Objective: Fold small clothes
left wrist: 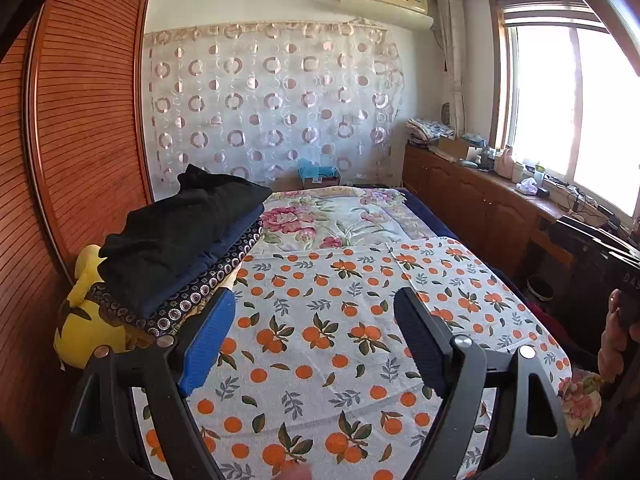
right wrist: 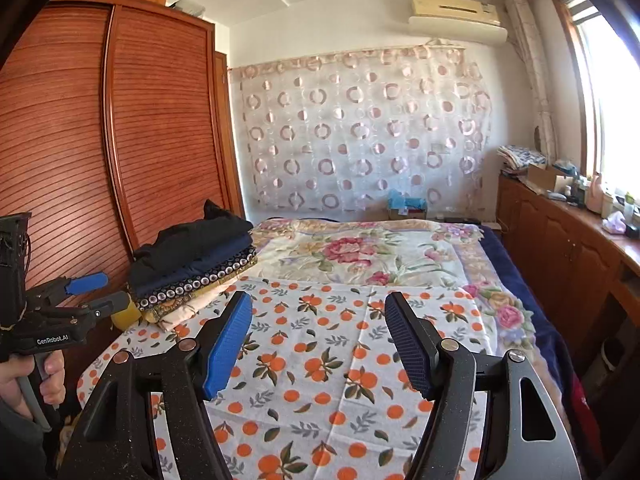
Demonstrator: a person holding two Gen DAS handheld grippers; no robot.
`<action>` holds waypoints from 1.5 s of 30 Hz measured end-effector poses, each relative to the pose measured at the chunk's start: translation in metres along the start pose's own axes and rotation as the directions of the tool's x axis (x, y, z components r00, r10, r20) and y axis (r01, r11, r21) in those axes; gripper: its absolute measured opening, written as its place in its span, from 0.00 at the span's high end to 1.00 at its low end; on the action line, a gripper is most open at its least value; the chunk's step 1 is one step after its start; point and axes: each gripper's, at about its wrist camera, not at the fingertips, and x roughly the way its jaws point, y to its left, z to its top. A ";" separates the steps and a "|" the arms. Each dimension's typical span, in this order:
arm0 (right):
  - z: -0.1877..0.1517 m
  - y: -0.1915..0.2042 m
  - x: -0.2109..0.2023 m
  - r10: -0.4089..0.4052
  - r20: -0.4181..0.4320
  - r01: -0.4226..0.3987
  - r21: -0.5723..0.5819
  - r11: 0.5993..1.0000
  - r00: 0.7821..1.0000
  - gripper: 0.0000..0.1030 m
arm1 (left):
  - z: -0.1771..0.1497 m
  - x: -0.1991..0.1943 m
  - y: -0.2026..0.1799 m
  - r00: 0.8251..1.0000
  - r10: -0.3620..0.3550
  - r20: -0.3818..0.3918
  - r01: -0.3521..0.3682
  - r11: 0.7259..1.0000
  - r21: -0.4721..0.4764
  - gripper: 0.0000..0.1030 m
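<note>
A stack of folded clothes [left wrist: 180,248] lies at the bed's left side, black on top, dark blue and patterned pieces below; it also shows in the right wrist view [right wrist: 196,264]. A white cloth with orange fruit print [left wrist: 340,340] lies spread flat on the bed, also in the right wrist view [right wrist: 328,360]. My left gripper [left wrist: 316,316] is open and empty above this cloth, just right of the stack. My right gripper [right wrist: 318,320] is open and empty above the same cloth. The left gripper shows from the side at the left edge of the right wrist view [right wrist: 98,292].
A yellow plush toy [left wrist: 86,320] lies under the stack's near end. A wooden wardrobe [right wrist: 120,140] stands close on the left. A floral blanket [right wrist: 360,252] covers the far bed. A wooden cabinet [right wrist: 560,248] with clutter runs along the right under the window.
</note>
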 end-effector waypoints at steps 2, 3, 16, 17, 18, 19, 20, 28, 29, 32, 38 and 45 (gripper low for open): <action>-0.003 0.004 -0.010 -0.015 0.007 0.015 0.015 1.000 1.000 0.31 | -0.001 -0.005 -0.003 1.000 0.001 0.013 -0.001 1.000 0.002 0.20; -0.005 0.007 -0.012 -0.025 0.009 0.025 0.017 1.000 1.000 0.31 | -0.001 -0.008 -0.004 1.000 0.001 0.019 -0.001 1.000 0.003 0.20; -0.025 0.031 -0.029 -0.078 0.011 0.078 0.001 0.997 0.997 0.31 | -0.001 -0.019 -0.009 0.999 0.018 0.045 -0.018 1.000 -0.013 0.20; -0.024 0.033 -0.029 -0.079 0.011 0.079 0.001 0.997 0.997 0.31 | -0.001 -0.018 -0.009 0.999 0.018 0.045 -0.018 1.000 -0.013 0.20; -0.024 0.032 -0.029 -0.077 0.010 0.077 0.003 0.997 0.997 0.31 | -0.001 -0.018 -0.009 0.999 0.018 0.044 -0.018 1.000 -0.012 0.20; -0.026 0.032 -0.030 -0.077 0.009 0.077 0.004 0.997 0.997 0.31 | -0.001 -0.018 -0.009 0.999 0.017 0.043 -0.017 1.000 -0.010 0.20; -0.026 0.031 -0.031 -0.078 0.010 0.078 0.005 0.997 0.997 0.31 | -0.001 -0.018 -0.009 0.999 0.018 0.044 -0.018 1.000 -0.011 0.20; -0.023 0.028 -0.032 -0.081 0.008 0.081 0.009 0.997 0.997 0.31 | -0.001 -0.019 -0.009 0.999 0.018 0.043 -0.017 1.000 -0.012 0.20; -0.023 0.027 -0.032 -0.081 0.009 0.081 0.009 0.997 0.997 0.31 | -0.001 -0.019 -0.009 0.999 0.017 0.044 -0.017 1.000 -0.013 0.20; -0.025 0.021 -0.033 -0.078 0.009 0.078 0.009 0.997 0.997 0.31 | -0.001 -0.020 -0.010 0.999 0.018 0.047 -0.017 1.000 -0.013 0.20; -0.023 0.016 -0.032 -0.075 0.013 0.075 0.011 0.997 0.997 0.31 | -0.002 -0.020 -0.010 0.999 0.018 0.047 -0.017 1.000 -0.013 0.20; -0.024 0.012 -0.033 -0.073 0.019 0.073 0.011 0.997 0.997 0.31 | -0.002 -0.021 -0.011 0.999 0.021 0.048 -0.021 1.000 -0.010 0.20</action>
